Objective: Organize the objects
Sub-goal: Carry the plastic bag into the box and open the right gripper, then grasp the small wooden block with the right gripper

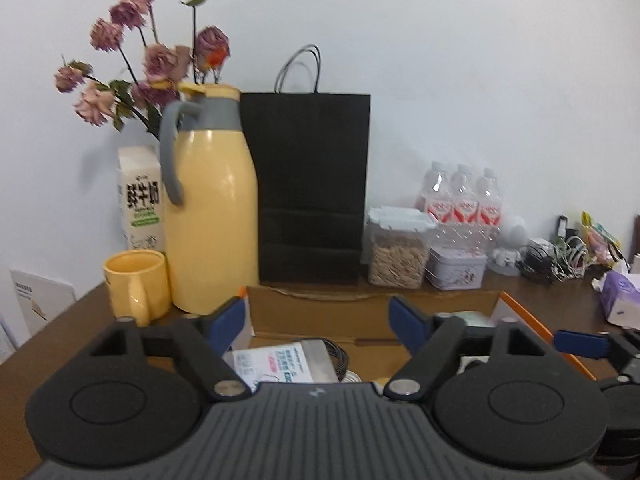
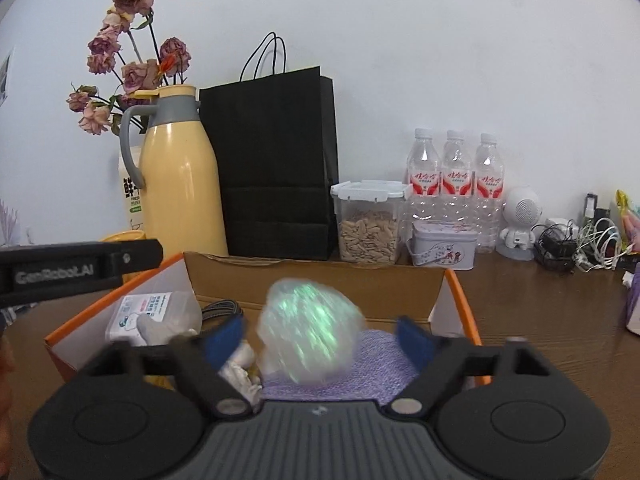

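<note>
Right gripper (image 2: 320,334) jaws spread wide, a blurred greenish-white bundle (image 2: 308,328) loose between them, pads not touching it, over a purple cloth (image 2: 376,364) inside the open cardboard box (image 2: 320,280). Left gripper (image 1: 320,322) also released, nothing held, above the same box. Brown table (image 2: 540,320), white wall behind. Back row crowds the box: yellow jug (image 1: 212,216), black bag (image 1: 312,184), seed jar (image 1: 396,256), tin (image 1: 456,268), bottles (image 1: 464,200). Free tabletop to the right.

1. A brown wooden surface (image 2: 540,300) carries an open cardboard box (image 2: 312,276).
2. Behind it stand a yellow jug (image 2: 180,184), black paper bag (image 2: 276,168), seed container (image 2: 368,224), tin (image 2: 442,246) and three water bottles (image 2: 456,184).
</note>
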Motion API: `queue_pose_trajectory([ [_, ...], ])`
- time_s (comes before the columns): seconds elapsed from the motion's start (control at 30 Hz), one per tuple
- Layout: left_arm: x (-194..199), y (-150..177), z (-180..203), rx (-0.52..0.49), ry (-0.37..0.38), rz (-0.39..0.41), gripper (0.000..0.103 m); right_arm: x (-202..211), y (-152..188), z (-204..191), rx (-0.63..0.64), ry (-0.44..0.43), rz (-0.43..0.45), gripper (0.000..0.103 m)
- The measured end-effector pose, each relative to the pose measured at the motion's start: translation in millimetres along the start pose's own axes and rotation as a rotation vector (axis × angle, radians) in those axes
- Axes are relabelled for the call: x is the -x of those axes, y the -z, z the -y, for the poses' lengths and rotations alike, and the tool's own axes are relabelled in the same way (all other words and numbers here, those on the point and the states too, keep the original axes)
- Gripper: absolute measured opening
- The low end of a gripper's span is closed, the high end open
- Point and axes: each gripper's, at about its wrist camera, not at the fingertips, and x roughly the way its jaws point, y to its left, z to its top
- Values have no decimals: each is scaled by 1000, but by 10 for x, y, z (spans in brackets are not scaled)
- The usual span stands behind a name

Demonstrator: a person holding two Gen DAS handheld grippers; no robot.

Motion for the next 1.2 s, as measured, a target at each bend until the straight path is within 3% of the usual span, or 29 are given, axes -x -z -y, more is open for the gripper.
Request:
queue_pose_trajectory([
  [0.07,35,-22,2,2,3,5,91,33,-10,-8,11,1,6,102],
  [0.1,58,-36,4,4,-2,10,103,50,-21,-14,12,0,7,103],
  [0.27,358,-138,-27,10,10,72,103,238,-88,-17,34,7,25,103],
  [0.43,642,-137,-102,-8,35,68,103,611,-90,-18,80,2,57,103],
  [0.63,838,20,-222,-45,45,-5,103,978,58,-67,161,7,35,103],
  [0.83,980,282,-352,-56,62,-102,103,1186,321,-100,200,-18,-52,103],
  [1.07,1058,657,-501,-34,74,-248,103,1219,714,-67,193,-18,-182,103],
  [1.2,1091,749,-578,-22,65,-278,103,1190,858,-2,167,-5,-236,103],
])
